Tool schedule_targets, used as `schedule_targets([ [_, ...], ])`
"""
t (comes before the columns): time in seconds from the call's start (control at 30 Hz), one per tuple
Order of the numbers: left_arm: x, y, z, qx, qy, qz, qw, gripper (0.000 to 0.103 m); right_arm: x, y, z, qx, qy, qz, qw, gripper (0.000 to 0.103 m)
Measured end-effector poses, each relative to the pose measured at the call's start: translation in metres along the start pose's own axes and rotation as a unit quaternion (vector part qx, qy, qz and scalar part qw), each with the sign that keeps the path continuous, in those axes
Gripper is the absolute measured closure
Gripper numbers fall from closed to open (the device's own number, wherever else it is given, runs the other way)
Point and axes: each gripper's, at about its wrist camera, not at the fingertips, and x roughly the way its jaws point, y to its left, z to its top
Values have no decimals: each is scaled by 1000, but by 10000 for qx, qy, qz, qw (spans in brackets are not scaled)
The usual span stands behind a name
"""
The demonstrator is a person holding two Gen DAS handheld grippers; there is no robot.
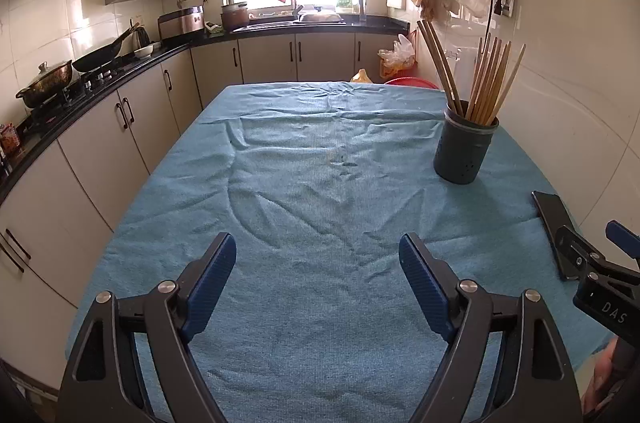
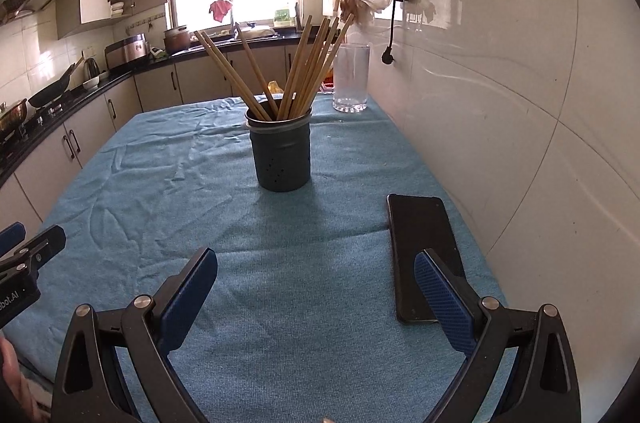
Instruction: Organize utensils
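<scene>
A dark blue-grey utensil holder stands upright on the blue cloth at the right of the table, with several wooden chopsticks in it. It also shows in the right wrist view, with the chopsticks fanned out. My left gripper is open and empty, low over the cloth's near half. My right gripper is open and empty, well short of the holder; its right finger overlaps a black phone. The right gripper's tip shows at the left wrist view's right edge.
The table with the blue cloth stands against a white tiled wall on the right. A clear glass stands at the far right corner. The phone lies near the wall. Kitchen counters and cabinets run along the left.
</scene>
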Motion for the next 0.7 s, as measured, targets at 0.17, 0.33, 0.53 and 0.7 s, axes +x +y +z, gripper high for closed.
schedule_targets([
  [0.17,2,1,0,15,36,-22,10000,20,3,0,-1,-7,44,-6,10000,2],
  [0.33,2,2,-1,12,60,-21,10000,19,5,1,-1,-31,78,-9,10000,2],
  [0.53,3,3,-2,5,81,-23,10000,19,7,2,-2,-38,109,-17,9999,2],
  [0.7,4,4,-2,4,96,-29,9999,19,7,3,-2,-57,134,-18,9999,2],
])
